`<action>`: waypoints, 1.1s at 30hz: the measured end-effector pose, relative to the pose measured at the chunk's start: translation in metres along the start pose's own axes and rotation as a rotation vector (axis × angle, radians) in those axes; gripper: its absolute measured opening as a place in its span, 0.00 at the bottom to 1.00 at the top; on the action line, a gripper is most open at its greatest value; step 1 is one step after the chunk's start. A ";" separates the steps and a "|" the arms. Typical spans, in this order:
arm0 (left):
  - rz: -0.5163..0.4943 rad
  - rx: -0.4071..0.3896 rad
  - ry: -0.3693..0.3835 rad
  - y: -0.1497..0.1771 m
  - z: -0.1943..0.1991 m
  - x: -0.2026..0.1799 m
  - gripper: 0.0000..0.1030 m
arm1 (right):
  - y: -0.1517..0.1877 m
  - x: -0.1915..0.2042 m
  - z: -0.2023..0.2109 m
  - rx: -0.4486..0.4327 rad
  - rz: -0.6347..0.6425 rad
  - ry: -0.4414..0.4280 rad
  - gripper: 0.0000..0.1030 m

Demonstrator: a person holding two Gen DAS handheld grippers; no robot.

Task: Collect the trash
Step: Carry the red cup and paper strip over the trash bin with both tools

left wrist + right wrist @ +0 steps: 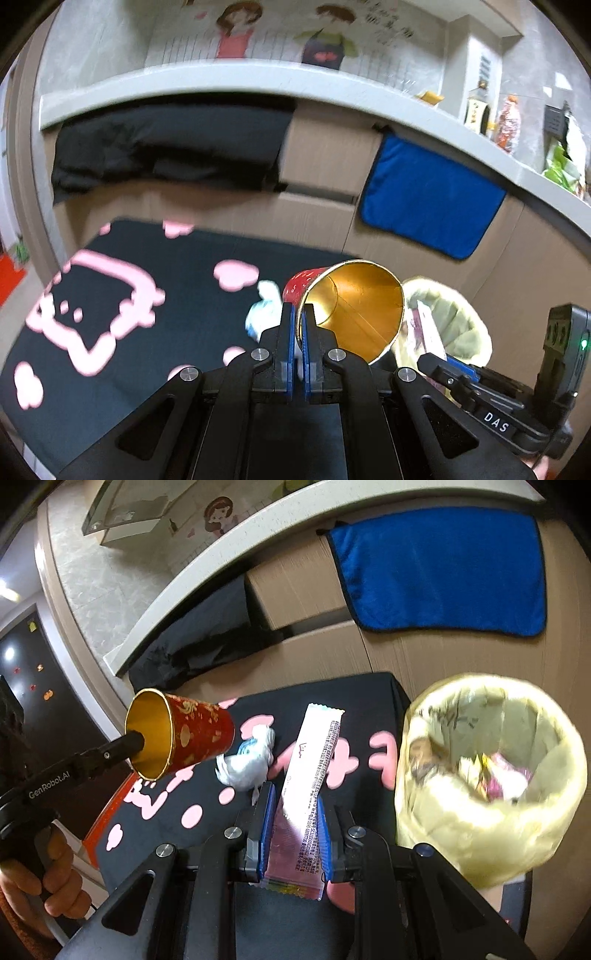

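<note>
My left gripper [298, 314] is shut on the rim of a red paper cup [354, 306] with a gold inside, held off the floor and lying on its side; the cup [184, 734] and that gripper [136, 742] also show at the left of the right wrist view. My right gripper [293, 797] is shut on a long pink and white wrapper [314, 760] that sticks up between its blue pads. A crumpled white and blue tissue [247, 760] lies on the black mat [177, 834]. The bin [491, 775], lined with a pale yellow bag, stands at right with trash inside.
The black mat [166, 295] with pink shapes lies before wood-look cabinets. A blue towel [439, 568] hangs on the cabinet front under a grey counter [221, 79]. Black cloth [166, 147] hangs at left. A person's hand [48, 886] holds the left gripper's handle.
</note>
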State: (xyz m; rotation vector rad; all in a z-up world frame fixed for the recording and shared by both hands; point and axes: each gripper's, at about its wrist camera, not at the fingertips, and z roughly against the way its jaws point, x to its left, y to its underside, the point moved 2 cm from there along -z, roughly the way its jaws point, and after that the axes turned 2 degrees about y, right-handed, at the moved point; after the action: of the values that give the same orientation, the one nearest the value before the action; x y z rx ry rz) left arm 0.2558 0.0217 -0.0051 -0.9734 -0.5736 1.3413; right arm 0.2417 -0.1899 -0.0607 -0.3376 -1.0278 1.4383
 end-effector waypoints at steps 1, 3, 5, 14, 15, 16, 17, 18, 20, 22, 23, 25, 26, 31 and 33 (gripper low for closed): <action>-0.012 -0.022 0.002 -0.005 0.002 -0.005 0.03 | -0.006 0.000 0.002 -0.005 0.014 0.001 0.19; -0.014 -0.041 0.012 -0.011 0.003 -0.009 0.03 | -0.015 -0.001 0.007 -0.018 0.047 0.016 0.19; -0.021 -0.058 0.028 -0.020 0.003 -0.016 0.03 | -0.027 -0.003 0.012 -0.032 0.067 0.021 0.19; -0.102 -0.162 0.090 -0.055 0.001 -0.066 0.03 | -0.084 -0.020 0.052 -0.143 0.141 0.104 0.19; -0.104 -0.162 0.099 -0.057 0.000 -0.071 0.03 | -0.089 -0.024 0.057 -0.151 0.142 0.116 0.19; -0.107 -0.163 0.117 -0.059 -0.004 -0.079 0.03 | -0.092 -0.029 0.061 -0.157 0.141 0.127 0.19; -0.109 -0.163 0.130 -0.060 -0.007 -0.085 0.03 | -0.095 -0.033 0.065 -0.162 0.138 0.139 0.19; -0.111 -0.163 0.138 -0.060 -0.009 -0.090 0.03 | -0.097 -0.039 0.069 -0.166 0.136 0.152 0.19; -0.118 -0.157 0.167 -0.061 -0.017 -0.104 0.03 | -0.100 -0.050 0.076 -0.173 0.133 0.183 0.19; -0.127 -0.141 0.199 -0.060 -0.026 -0.119 0.03 | -0.102 -0.062 0.082 -0.179 0.129 0.216 0.19; -0.129 -0.136 0.207 -0.058 -0.029 -0.125 0.03 | -0.103 -0.067 0.084 -0.180 0.126 0.230 0.19; -0.134 -0.117 0.234 -0.055 -0.038 -0.138 0.03 | -0.103 -0.075 0.087 -0.177 0.119 0.244 0.19; -0.137 -0.112 0.241 -0.052 -0.041 -0.143 0.03 | -0.103 -0.080 0.088 -0.175 0.117 0.250 0.19; -0.154 -0.075 0.269 -0.037 -0.060 -0.161 0.03 | -0.103 -0.094 0.092 -0.174 0.130 0.294 0.19; -0.151 -0.062 0.274 -0.032 -0.066 -0.163 0.03 | -0.102 -0.100 0.092 -0.172 0.125 0.301 0.19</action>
State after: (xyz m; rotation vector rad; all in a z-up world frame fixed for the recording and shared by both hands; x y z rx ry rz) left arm 0.2975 -0.1503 0.0178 -1.1199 -0.4709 1.0403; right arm 0.2581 -0.3339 0.0293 -0.7313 -0.8969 1.3618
